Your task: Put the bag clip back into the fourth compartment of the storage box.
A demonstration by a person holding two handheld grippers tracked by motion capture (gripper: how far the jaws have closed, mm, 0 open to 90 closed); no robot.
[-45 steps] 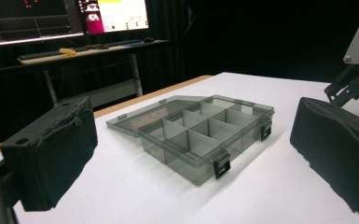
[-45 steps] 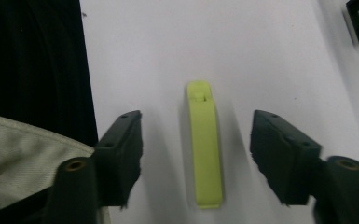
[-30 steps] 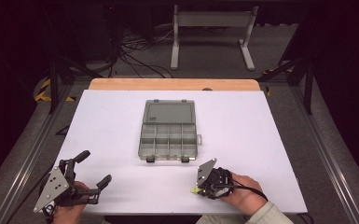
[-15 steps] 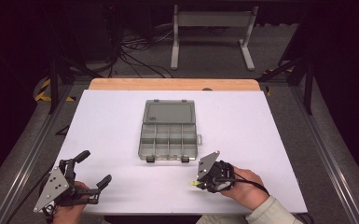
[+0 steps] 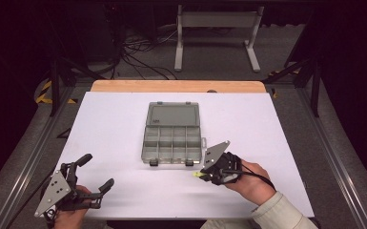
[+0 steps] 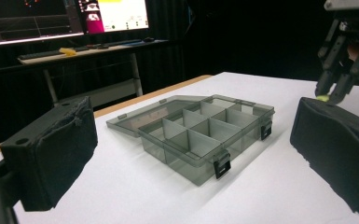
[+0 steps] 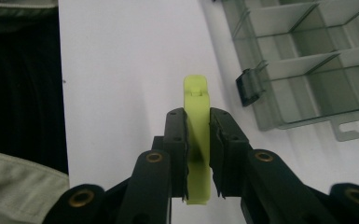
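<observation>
Your right gripper (image 5: 201, 174) has lifted off the white desk (image 5: 276, 138), fingers clamped on the flat lime-green plastic piece (image 7: 196, 135), just near-right of the open smoky-grey compartment box (image 5: 172, 141); left gripper (image 5: 95, 174) wide open, empty.

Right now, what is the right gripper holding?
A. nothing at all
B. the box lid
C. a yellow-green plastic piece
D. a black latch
C: in the right gripper view, the right gripper has its fingers pressed on both sides of a yellow-green piece, beside the open box.
</observation>
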